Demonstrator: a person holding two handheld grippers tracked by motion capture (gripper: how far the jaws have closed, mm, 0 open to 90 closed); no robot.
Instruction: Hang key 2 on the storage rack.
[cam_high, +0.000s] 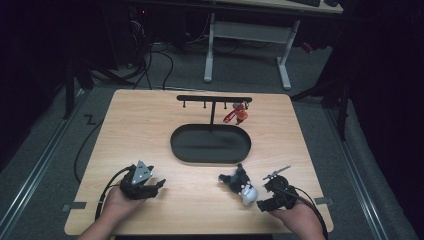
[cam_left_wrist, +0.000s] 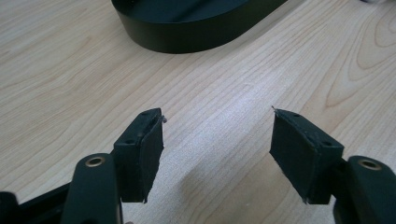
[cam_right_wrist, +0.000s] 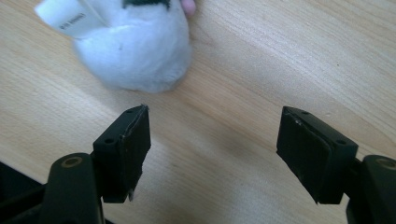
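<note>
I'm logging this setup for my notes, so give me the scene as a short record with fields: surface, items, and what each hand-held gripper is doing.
surface: light wooden table
stand: black hook rack rising from an oval black tray
on rack: red keychain charm hanging near the right end
loose item: black and white plush toy lying on the table in front of the tray
left hand-held gripper: open, nothing between the jaws, bare wood below
right hand-held gripper: open, just short of the plush toy, not touching it
</note>
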